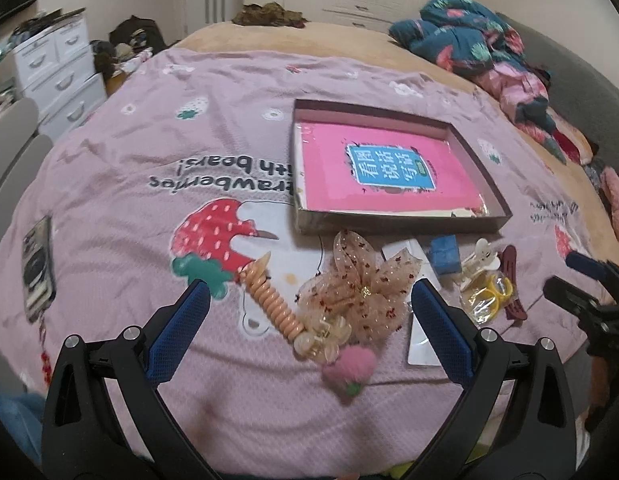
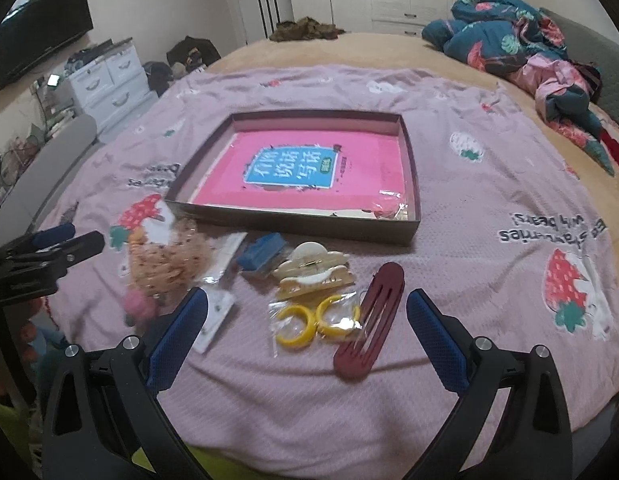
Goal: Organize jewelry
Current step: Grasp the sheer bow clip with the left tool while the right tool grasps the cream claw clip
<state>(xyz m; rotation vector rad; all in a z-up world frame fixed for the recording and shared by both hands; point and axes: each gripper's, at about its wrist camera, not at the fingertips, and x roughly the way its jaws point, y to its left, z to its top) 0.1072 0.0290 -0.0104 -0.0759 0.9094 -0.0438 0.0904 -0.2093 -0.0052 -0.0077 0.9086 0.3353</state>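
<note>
A shallow brown box (image 1: 393, 226) (image 2: 293, 224) with a pink book inside lies on the pink bedspread. In front of it lie hair accessories. My left gripper (image 1: 309, 300) is open above a sheer dotted bow (image 1: 361, 284), a peach spiral hair tie (image 1: 269, 300), a clear claw clip (image 1: 321, 340) and a pink pom-pom (image 1: 349, 366). My right gripper (image 2: 307, 312) is open above bagged yellow hoops (image 2: 315, 320), a cream claw clip (image 2: 313, 270) and a dark red clip (image 2: 371, 324). A blue box (image 2: 261, 256) lies to the left of the cream claw clip.
A phone (image 1: 39, 268) lies on the bedspread at the left. A rumpled blue floral quilt (image 2: 521, 40) is heaped at the far right. White drawers (image 2: 109, 80) and a wall TV (image 2: 37, 40) stand beyond the bed's left side. White cards (image 2: 217, 316) lie near the bow.
</note>
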